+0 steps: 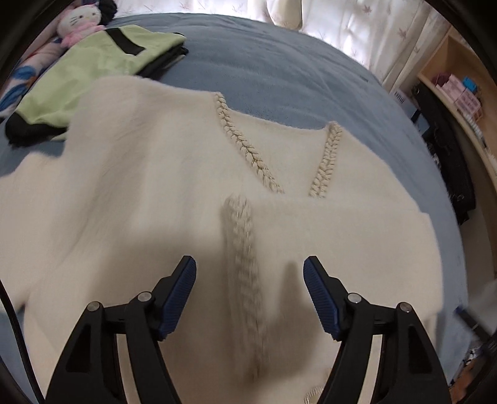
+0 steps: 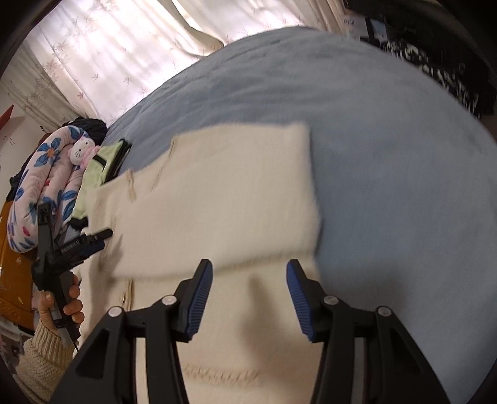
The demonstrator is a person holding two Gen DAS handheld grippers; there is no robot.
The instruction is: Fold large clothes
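The blue fleece-covered bed (image 2: 388,161) lies bare along its far edge and its right side — wide open passage there. The middle is taken by a cream fuzzy cardigan with braided trim (image 1: 149,192), spread flat and low. At the far left corner a folded light-green garment with black bands (image 1: 93,62), a white plush cat toy (image 1: 79,23) and a rolled floral quilt (image 2: 46,174) crowd the edge. Beyond the right edge stands a wooden shelf unit (image 1: 459,80), well apart.

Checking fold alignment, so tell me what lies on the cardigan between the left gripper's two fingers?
The left wrist view shows the cream cardigan with its braided trim running between the open left gripper fingers, ungripped.
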